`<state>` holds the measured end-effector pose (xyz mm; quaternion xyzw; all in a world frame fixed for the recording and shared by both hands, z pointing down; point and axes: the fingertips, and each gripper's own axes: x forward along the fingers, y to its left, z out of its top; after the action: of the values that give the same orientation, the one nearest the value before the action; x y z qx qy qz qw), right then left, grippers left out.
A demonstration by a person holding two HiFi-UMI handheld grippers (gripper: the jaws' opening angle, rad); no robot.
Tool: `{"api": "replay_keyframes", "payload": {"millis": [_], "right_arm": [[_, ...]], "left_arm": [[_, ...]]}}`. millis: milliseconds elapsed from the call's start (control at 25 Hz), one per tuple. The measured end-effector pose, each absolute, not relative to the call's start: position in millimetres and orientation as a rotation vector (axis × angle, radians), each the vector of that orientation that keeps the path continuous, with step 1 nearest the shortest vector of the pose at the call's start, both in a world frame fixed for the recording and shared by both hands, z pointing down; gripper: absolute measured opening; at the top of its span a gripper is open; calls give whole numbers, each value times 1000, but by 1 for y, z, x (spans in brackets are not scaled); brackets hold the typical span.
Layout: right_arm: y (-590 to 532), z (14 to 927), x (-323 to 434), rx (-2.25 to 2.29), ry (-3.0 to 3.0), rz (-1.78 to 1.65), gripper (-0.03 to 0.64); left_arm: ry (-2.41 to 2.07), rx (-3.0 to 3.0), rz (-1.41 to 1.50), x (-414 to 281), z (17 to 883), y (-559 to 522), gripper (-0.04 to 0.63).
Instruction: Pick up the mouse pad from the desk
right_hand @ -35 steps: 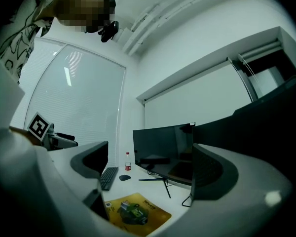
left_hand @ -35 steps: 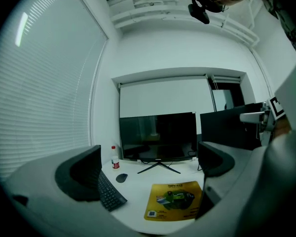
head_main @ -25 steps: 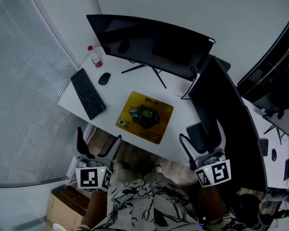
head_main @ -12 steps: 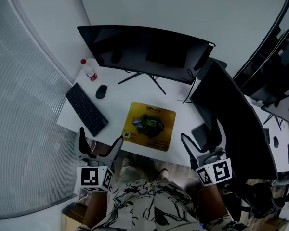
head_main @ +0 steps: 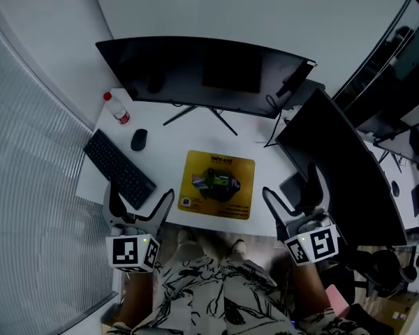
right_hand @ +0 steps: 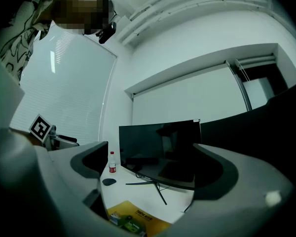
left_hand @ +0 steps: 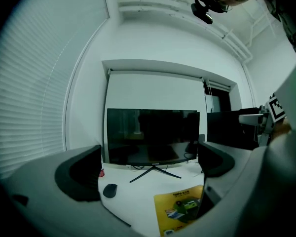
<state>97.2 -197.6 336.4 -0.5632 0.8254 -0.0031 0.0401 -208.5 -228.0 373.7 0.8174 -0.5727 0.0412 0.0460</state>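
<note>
A yellow mouse pad (head_main: 218,184) with a green and dark picture lies flat near the front edge of the white desk (head_main: 265,166). It also shows low in the left gripper view as the mouse pad (left_hand: 182,207) and in the right gripper view as the mouse pad (right_hand: 133,219). My left gripper (head_main: 139,201) hangs open in front of the desk, left of the pad. My right gripper (head_main: 290,187) is open too, at the pad's right, near the desk's front corner. Neither touches the pad.
A wide curved monitor (head_main: 202,72) stands at the back on a thin stand. A black keyboard (head_main: 119,169), a dark mouse (head_main: 138,139) and a red-capped bottle (head_main: 116,108) sit at the left. A second dark monitor (head_main: 342,169) borders the right side. Blinds cover the left wall.
The view has shifted so the desk sits more centred and closer; both grippers have risen slightly toward the desk's front edge, still open and empty.
</note>
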Motion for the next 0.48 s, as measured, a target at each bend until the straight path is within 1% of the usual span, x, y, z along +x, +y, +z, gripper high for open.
{"api": "replay_keyframes", "payload": {"millis": [480], "right_arm": [[-196, 332, 79, -1911, 2401, 8, 523]], "left_arm": [[-1555, 2602, 111, -218, 378, -267, 601]]}}
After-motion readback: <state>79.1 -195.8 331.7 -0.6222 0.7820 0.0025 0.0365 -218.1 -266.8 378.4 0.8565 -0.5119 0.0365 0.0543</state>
